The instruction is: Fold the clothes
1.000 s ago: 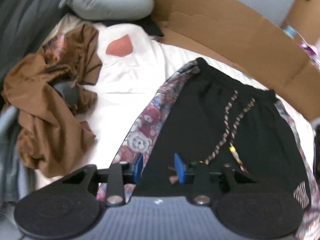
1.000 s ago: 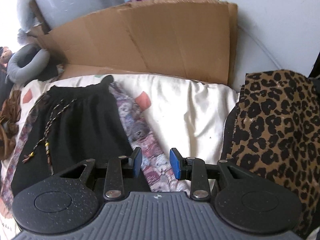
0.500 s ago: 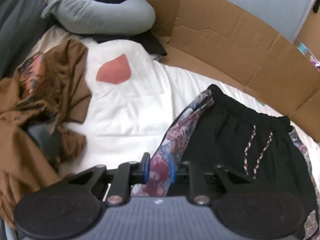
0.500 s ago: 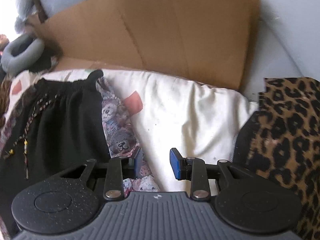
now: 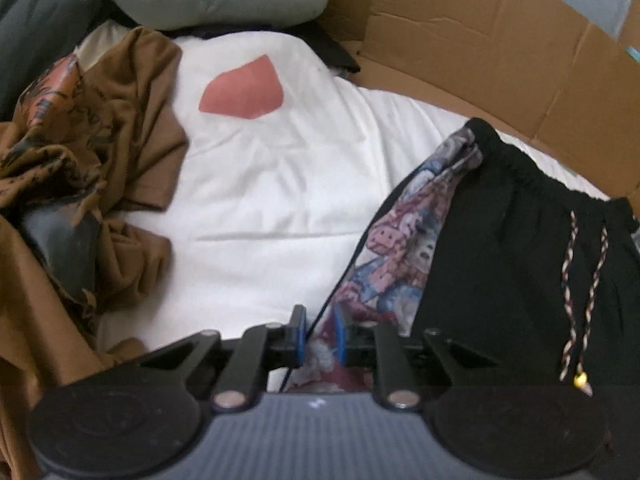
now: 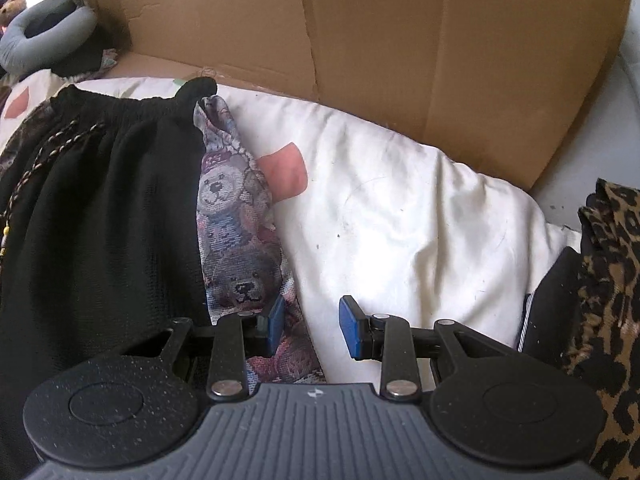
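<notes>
Both grippers lowered | left gripper clamped on shorts edge | right gripper apart

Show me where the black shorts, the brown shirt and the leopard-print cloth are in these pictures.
black shorts [image 5: 516,264], left wrist view, on the plain black front panel.
brown shirt [image 5: 132,128], left wrist view, on a flat fold of the crumpled heap.
leopard-print cloth [image 6: 608,320], right wrist view, on its spotted face at the right edge.
</notes>
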Demonstrator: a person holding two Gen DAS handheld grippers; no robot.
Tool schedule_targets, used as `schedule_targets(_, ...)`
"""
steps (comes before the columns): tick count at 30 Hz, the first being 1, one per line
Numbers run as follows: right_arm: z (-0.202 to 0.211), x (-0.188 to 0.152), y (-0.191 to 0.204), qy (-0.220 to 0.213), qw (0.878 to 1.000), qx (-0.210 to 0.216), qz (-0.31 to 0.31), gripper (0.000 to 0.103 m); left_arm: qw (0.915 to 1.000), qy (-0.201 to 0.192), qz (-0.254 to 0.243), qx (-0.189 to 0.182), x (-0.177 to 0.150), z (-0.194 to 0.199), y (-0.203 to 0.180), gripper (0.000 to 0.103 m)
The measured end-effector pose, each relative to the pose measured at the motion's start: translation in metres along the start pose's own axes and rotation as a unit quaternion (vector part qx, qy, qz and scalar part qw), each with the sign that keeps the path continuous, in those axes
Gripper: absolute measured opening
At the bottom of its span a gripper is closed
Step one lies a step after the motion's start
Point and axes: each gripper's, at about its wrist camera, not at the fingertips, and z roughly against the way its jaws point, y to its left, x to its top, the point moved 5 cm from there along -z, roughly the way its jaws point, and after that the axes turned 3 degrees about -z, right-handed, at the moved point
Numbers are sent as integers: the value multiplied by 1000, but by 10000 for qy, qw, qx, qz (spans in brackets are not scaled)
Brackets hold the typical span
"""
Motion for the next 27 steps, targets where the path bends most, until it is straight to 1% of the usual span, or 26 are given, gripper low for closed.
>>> schedule_targets(2, 2, -1, 3, -29, 9999, 71, 86, 37, 9999, -22, -107, 17, -1, 0, -1, 21)
schedule_targets(5, 5, 0, 9, -70, 9995, 167, 273, 37, 10000, -43, -67, 24, -2, -1, 0, 22)
schedule_targets(9, 2, -1, 16, 19, 9990, 206, 400, 37, 9998, -71, -159, 41, -2, 0, -2, 22)
schedule_targets(12, 0, 0, 14, 96, 9993, 235, 264, 37, 9998, -100, -199, 13, -2, 1, -2, 22)
schedule_targets(17, -2, 3, 2, 179, 9979, 558, -260, 37, 9992, -205, -352, -21, -1, 5, -5, 21)
schedule_targets(20, -5, 1, 0, 252, 9974, 590, -333, 35, 9986, -228, -482, 3, 1, 2, -8, 22)
schedule_targets(23, -8, 2, 3, 326, 9974, 555, -319, 36, 9985, -230, -494, -34, 4, -3, -13, 23)
schedule_targets(24, -8, 3, 5, 341, 9976, 551, -260, 35, 9984, -230, -518, -53, 4, -4, -15, 23)
schedule_targets(25, -9, 3, 7, 356, 9977, 547, -201, 29, 9982, -230, -541, -73, 5, -5, -17, 23)
schedule_targets(26, -9, 4, 9, 371, 9977, 543, -141, 28, 9981, -230, -565, -92, 5, -6, -19, 23)
schedule_targets(27, -10, 4, 11, 387, 9977, 542, -85, 21, 9979, -229, -599, -89, 5, -7, -20, 23)
